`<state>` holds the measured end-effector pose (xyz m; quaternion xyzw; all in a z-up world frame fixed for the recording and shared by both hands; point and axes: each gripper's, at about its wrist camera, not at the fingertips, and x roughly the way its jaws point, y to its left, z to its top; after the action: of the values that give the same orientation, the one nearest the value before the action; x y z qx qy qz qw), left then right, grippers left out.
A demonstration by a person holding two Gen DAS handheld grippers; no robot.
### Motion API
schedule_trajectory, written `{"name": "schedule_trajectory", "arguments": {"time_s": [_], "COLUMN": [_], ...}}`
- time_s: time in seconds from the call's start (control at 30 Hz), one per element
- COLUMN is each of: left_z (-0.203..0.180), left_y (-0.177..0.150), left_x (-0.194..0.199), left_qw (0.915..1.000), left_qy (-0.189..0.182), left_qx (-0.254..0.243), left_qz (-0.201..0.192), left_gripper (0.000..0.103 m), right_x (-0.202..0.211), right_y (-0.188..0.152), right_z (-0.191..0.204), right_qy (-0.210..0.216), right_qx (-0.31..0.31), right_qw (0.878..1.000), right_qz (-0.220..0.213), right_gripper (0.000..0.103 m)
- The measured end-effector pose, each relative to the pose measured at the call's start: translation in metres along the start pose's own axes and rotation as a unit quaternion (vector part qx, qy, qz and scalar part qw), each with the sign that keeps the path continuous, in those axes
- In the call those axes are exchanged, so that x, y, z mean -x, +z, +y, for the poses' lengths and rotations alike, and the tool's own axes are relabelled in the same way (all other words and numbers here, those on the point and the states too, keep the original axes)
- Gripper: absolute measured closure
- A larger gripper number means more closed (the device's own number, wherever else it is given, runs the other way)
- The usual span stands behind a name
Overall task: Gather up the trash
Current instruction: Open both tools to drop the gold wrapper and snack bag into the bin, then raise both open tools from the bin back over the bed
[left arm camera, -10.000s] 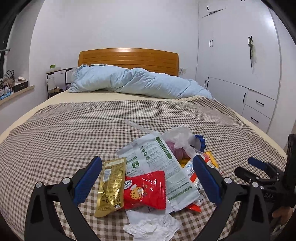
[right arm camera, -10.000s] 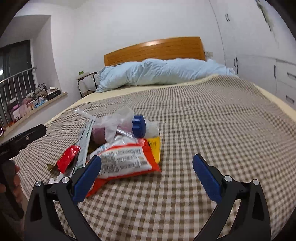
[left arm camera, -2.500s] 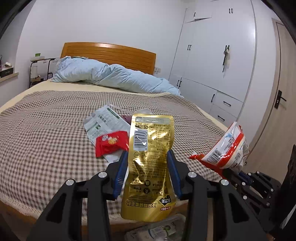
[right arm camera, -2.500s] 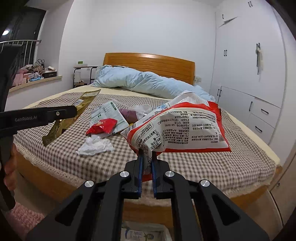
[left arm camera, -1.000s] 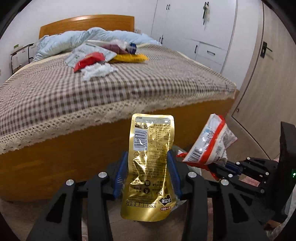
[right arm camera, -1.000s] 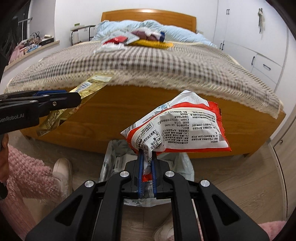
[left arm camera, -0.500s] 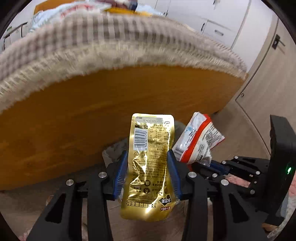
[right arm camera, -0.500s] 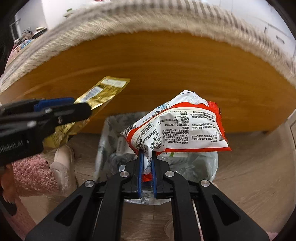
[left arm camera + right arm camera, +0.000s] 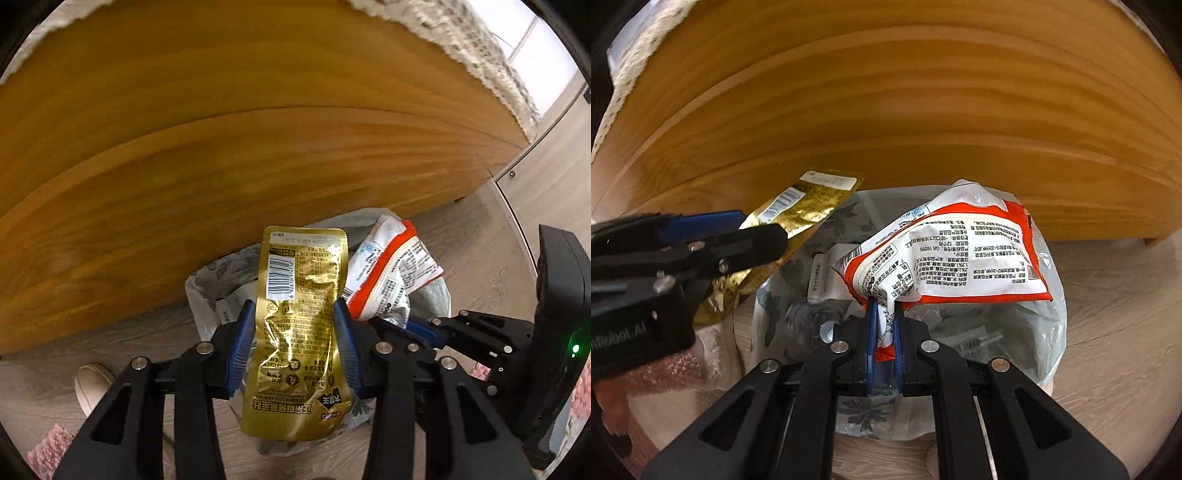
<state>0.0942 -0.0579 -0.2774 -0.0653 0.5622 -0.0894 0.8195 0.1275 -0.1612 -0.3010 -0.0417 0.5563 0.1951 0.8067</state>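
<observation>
We held the left hand-held gripper (image 9: 295, 343) clenched on a gold pouch (image 9: 301, 332), its blue pads pressing the pouch's two side edges so that the pouch stood upright between them, barcode side facing the camera. In the right wrist view the same pouch (image 9: 798, 206) slanted up from the left hand-held gripper (image 9: 746, 236) and hung over the left rim of the trash bag (image 9: 1052, 295).

Our right hand-held gripper (image 9: 884, 325) was clamped tight on a corner of a red and white snack packet (image 9: 960, 251), the jaws almost together with only the thin film between them. The packet spread out to the right above the open mouth of the bag. From the left wrist view the packet (image 9: 391, 269) showed just beside the gold pouch, to its right, with the right hand-held gripper (image 9: 406, 325) below it.

The trash bag (image 9: 207, 280), clear plastic with a grey leaf print, sat on the wooden floor (image 9: 1126, 295) close against the wooden bed frame (image 9: 258, 129). Inside it we could make out some crumpled plastic and white packaging (image 9: 827, 273). A lace-edged bedspread (image 9: 480, 48) hung over the top of the frame. A light shoe (image 9: 92, 384) stood on the floor to the left of the bag.
</observation>
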Motion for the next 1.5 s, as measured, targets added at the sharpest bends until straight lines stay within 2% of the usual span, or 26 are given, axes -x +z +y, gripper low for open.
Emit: {"name": "schedule_trajectory", "arguments": {"time_s": [0.13, 0.23, 0.3, 0.43, 0.53, 0.63, 0.67, 0.73, 0.83, 0.87, 0.93, 1.13, 1.5], "left_z": [0.001, 0.004, 0.008, 0.017, 0.020, 0.020, 0.020, 0.021, 0.022, 0.022, 0.023, 0.020, 0.007], "left_y": [0.002, 0.006, 0.004, 0.003, 0.001, 0.000, -0.001, -0.002, -0.005, -0.006, -0.008, -0.014, -0.019], "left_x": [-0.005, -0.004, -0.003, -0.002, 0.001, 0.004, 0.005, 0.008, 0.013, 0.015, 0.016, 0.026, 0.056], "left_qw": [0.9999, 0.9995, 0.9989, 0.9976, 0.9979, 0.9982, 0.9983, 0.9984, 0.9984, 0.9983, 0.9981, 0.9984, 0.9996], "left_qy": [-0.001, -0.021, -0.034, -0.049, -0.046, -0.040, -0.037, -0.029, -0.021, -0.015, -0.013, -0.011, -0.008], "left_qx": [0.007, 0.017, 0.027, 0.043, 0.041, 0.039, 0.041, 0.044, 0.050, 0.054, 0.058, 0.052, 0.013], "left_qz": [0.011, 0.017, 0.016, 0.022, 0.021, 0.018, 0.019, 0.021, 0.020, 0.018, 0.014, 0.017, -0.023], "left_gripper": [0.056, 0.053, 0.052, 0.050, 0.036, 0.031, 0.025, 0.021, 0.009, 0.008, 0.008, 0.008, 0.008], "right_x": [-0.002, -0.002, -0.003, 0.006, 0.012, 0.021, 0.023, 0.028, 0.032, 0.034, 0.039, 0.039, 0.053], "right_y": [0.005, 0.009, 0.006, 0.006, 0.005, 0.004, 0.003, 0.002, 0.003, 0.002, 0.001, -0.005, -0.009], "right_z": [-0.009, -0.014, -0.016, -0.019, -0.026, -0.029, -0.030, -0.031, -0.035, -0.034, -0.036, -0.036, -0.028], "right_qy": [0.004, 0.004, 0.002, -0.004, -0.014, -0.026, -0.035, -0.046, -0.057, -0.061, -0.072, -0.090, -0.094], "right_qx": [-0.015, -0.017, -0.021, -0.025, -0.033, -0.038, -0.036, -0.038, -0.039, -0.038, -0.036, -0.039, -0.042], "right_qw": [1.000, 0.999, 0.999, 0.999, 0.999, 0.998, 0.998, 0.997, 0.996, 0.996, 0.996, 0.994, 0.995], "right_qz": [0.020, 0.032, 0.033, 0.032, 0.036, 0.043, 0.042, 0.048, 0.051, 0.050, 0.045, 0.038, 0.013], "right_gripper": [0.093, 0.079, 0.060, 0.045, 0.036, 0.029, 0.027, 0.018, 0.014, 0.012, 0.008, 0.008, 0.008]}}
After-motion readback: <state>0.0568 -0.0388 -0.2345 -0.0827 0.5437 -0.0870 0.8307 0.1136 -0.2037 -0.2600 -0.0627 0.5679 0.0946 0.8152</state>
